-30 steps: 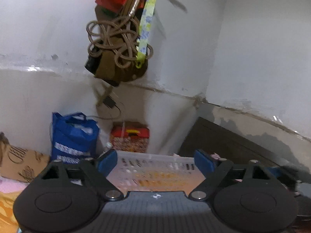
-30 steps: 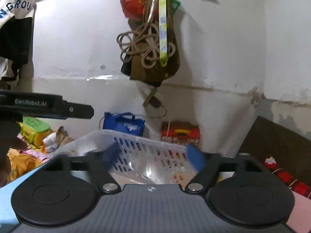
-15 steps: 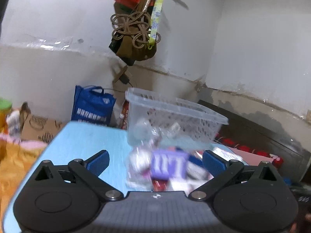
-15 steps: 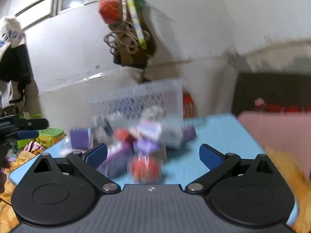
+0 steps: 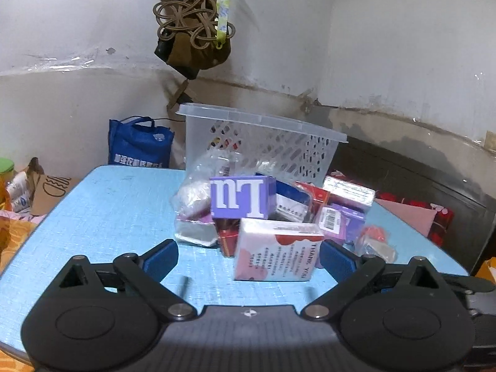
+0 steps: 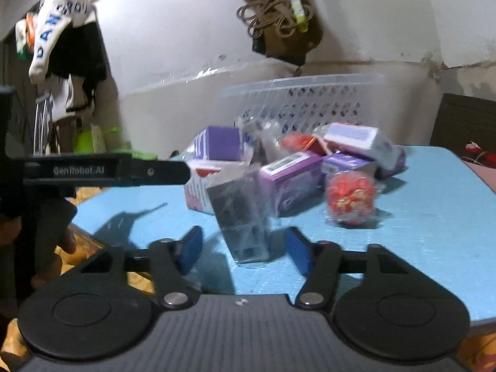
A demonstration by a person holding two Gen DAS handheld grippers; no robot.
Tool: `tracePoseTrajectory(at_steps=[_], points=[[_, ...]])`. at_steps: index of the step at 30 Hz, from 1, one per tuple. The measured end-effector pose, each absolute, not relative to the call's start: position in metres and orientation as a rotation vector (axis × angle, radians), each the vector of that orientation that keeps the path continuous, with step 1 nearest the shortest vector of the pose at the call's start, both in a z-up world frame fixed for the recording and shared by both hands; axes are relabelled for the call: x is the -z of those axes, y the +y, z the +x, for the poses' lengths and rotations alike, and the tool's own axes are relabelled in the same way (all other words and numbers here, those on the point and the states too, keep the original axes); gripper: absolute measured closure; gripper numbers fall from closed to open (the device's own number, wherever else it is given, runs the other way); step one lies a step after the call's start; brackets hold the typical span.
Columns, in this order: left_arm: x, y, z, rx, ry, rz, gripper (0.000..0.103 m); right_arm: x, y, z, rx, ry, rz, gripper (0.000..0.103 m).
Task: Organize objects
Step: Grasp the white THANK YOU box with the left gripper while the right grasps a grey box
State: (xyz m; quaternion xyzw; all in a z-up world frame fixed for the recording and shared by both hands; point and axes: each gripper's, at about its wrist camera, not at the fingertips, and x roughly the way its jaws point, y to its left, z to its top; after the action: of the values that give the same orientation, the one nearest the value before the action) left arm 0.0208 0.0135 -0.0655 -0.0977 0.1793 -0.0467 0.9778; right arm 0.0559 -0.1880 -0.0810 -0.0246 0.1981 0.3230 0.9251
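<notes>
A pile of small boxes and wrapped packets lies on the blue table (image 5: 108, 217) in front of a clear plastic basket (image 5: 263, 142). My left gripper (image 5: 248, 259) is open, its jaws either side of a white-and-pink box (image 5: 276, 249), not touching it. A purple box (image 5: 241, 197) sits behind it. My right gripper (image 6: 243, 248) is open around the near end of a clear-wrapped dark box (image 6: 240, 217). A red wrapped ball (image 6: 350, 197) lies to its right. The basket (image 6: 310, 99) stands behind the pile.
A blue bag (image 5: 139, 145) and a cardboard box (image 5: 49, 186) sit beyond the table's far left edge. A rope bundle and bag (image 5: 195, 28) hang on the wall. The left gripper's body (image 6: 102, 170) crosses the right wrist view at left. A dark headboard (image 5: 434, 179) is at right.
Both grippers have dropped from facing the wall and basket down to the table and moved up to the pile. The right gripper's jaws have narrowed around the clear-wrapped box.
</notes>
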Motion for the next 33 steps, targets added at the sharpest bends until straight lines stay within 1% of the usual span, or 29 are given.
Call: tracePoseTrajectory(at_steps=[1, 9, 13, 14, 15, 16, 18, 23, 33], points=[[0.066, 0.012, 0.022, 0.100, 0.362, -0.197, 0.003, 0.081, -0.188, 0.055, -0.659, 0.412, -0.057, 0.068], [0.071, -0.012, 0.037, 0.102, 0.371, -0.159, 0.003, 0.070, -0.214, 0.050, -0.574, 0.379, -0.011, 0.069], [0.075, -0.022, 0.042, 0.079, 0.369, -0.134, 0.007, 0.072, -0.221, 0.052, -0.534, 0.374, 0.002, 0.069], [0.076, -0.024, 0.044, 0.076, 0.375, -0.128, 0.013, 0.072, -0.221, 0.052, -0.530, 0.373, 0.004, 0.069], [0.078, -0.025, 0.047, 0.073, 0.386, -0.128, 0.023, 0.073, -0.221, 0.053, -0.528, 0.374, 0.003, 0.069], [0.080, -0.025, 0.048, 0.074, 0.395, -0.136, 0.027, 0.073, -0.221, 0.053, -0.529, 0.376, 0.003, 0.069], [0.080, -0.024, 0.045, 0.072, 0.385, -0.146, 0.030, 0.074, -0.221, 0.054, -0.529, 0.376, 0.006, 0.069], [0.078, -0.017, 0.023, 0.066, 0.315, -0.147, 0.030, 0.072, -0.227, 0.052, -0.524, 0.353, 0.016, 0.069], [0.070, 0.004, 0.007, 0.031, 0.263, -0.171, 0.030, 0.067, -0.229, 0.051, -0.495, 0.315, 0.012, 0.069]])
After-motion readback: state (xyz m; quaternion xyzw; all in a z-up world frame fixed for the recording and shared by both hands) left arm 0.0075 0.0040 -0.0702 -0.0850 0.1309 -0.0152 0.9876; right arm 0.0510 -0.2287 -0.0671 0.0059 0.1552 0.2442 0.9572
